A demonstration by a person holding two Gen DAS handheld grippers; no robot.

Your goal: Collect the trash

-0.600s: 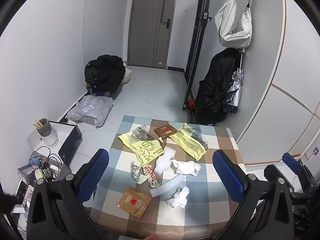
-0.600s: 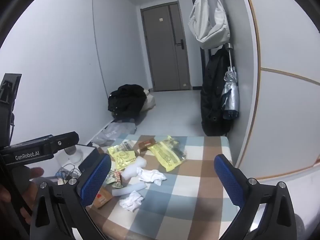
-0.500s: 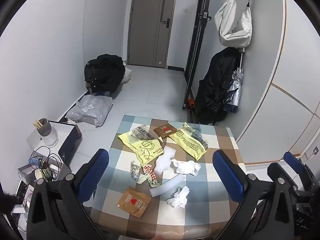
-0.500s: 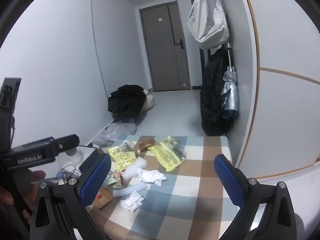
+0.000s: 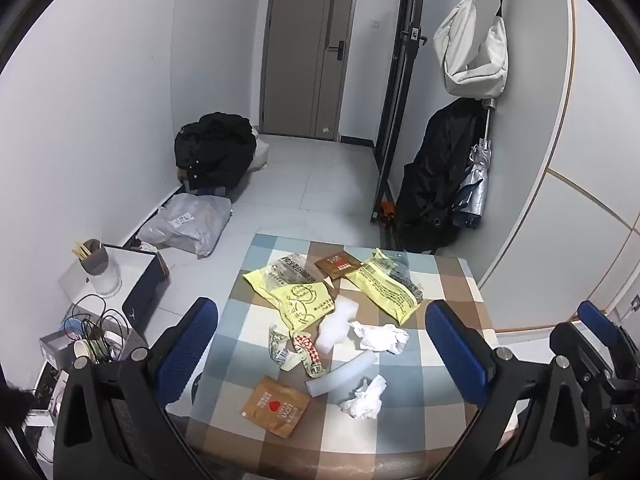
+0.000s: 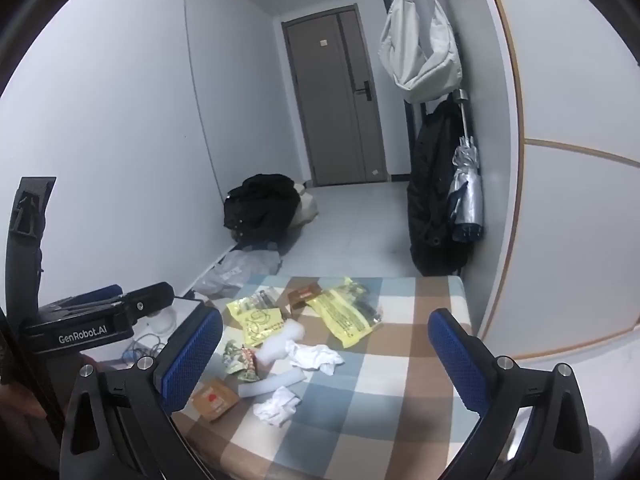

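Trash lies on a checkered table (image 5: 448, 280): two yellow plastic bags (image 5: 296, 300) (image 5: 386, 292), a brown sachet with a red heart (image 5: 276, 406), a dark brown packet (image 5: 338, 264), two crumpled white tissues (image 5: 380, 336) (image 5: 366, 398), a white foam strip (image 5: 342, 372) and torn wrappers (image 5: 304, 352). My left gripper (image 5: 320, 344) is open and empty above the table's near side. My right gripper (image 6: 324, 354) is open and empty, also held above the table (image 6: 400, 380), right of the left gripper's body (image 6: 80, 332). The tissues (image 6: 314, 356) (image 6: 276, 404) show between its fingers.
On the floor left of the table stand a white box (image 5: 120, 280) with a cup, and a box of cables (image 5: 92, 340). A grey parcel bag (image 5: 188, 228) and a black clothes pile (image 5: 216, 152) lie further back. A black coat, an umbrella (image 5: 474, 188) and a white bag (image 5: 476, 52) hang on the right wall.
The right gripper has tilted slightly, shifting its view a little. The left gripper and the trash have not visibly moved.
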